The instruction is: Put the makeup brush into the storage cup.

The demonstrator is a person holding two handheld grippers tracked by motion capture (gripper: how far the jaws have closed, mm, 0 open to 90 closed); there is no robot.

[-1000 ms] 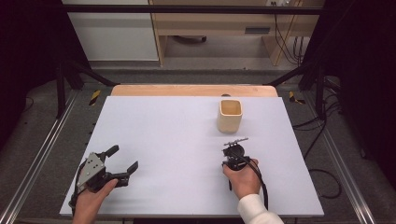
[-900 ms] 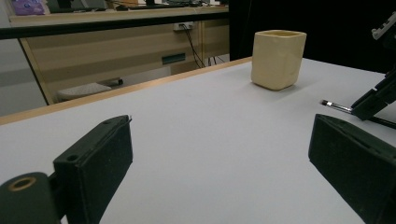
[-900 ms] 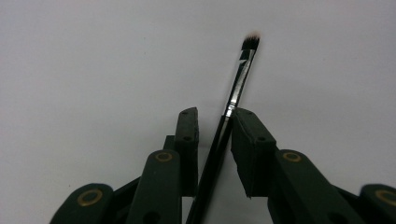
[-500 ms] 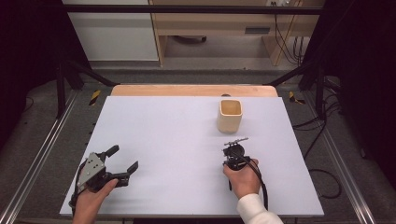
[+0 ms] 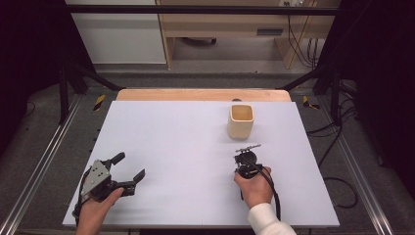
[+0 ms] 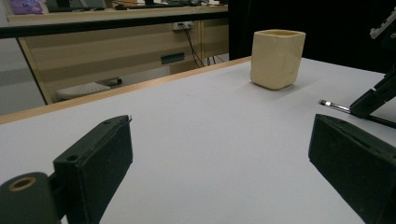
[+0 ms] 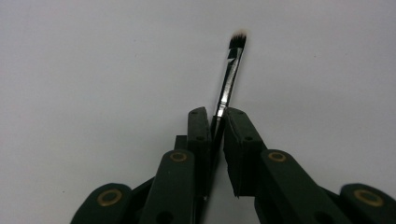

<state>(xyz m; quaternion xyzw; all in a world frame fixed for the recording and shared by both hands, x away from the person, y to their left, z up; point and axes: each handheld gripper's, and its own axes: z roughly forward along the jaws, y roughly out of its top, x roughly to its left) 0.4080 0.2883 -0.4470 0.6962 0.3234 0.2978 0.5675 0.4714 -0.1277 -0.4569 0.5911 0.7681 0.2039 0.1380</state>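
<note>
Near edge of the white table [image 5: 195, 147], high view: person's left hand [image 5: 95, 213] at the bottom-left corner holds the left gripper [image 5: 131, 169], grey plate on top, jaws spread wide with nothing between them. In the left gripper view the two black jaws stand far apart at either side, bare tabletop between.

Right hand [image 5: 254, 188], white sleeve [image 5: 266, 221] at the wrist, comes in bottom-right and holds the right gripper [image 5: 246, 157]; a black cable [image 5: 274, 193] trails back over the hand. Its jaws are closed on a small brush [image 7: 229, 77] — in the right gripper view the metal ferrule sticks out from between the two jaw tips, dark bristle tip with a pale edge pointing away, over the table surface. Whether the tip touches the table is hard to tell from that angle. In the high view the brush [image 5: 248, 147] shows as a thin line just beyond the gripper, angled toward the right.

Farther back, just beyond the brush — a cream square-sided cup [image 5: 241, 121], upright, open top, on the right half of the table, apart from both grippers. Left gripper view has it [image 6: 276, 58] upright near the far edge.

Beyond the table: a wooden strip [image 5: 203, 94] along its far edge, then floor and a light wood bench [image 5: 230, 29] with cables hanging.
</note>
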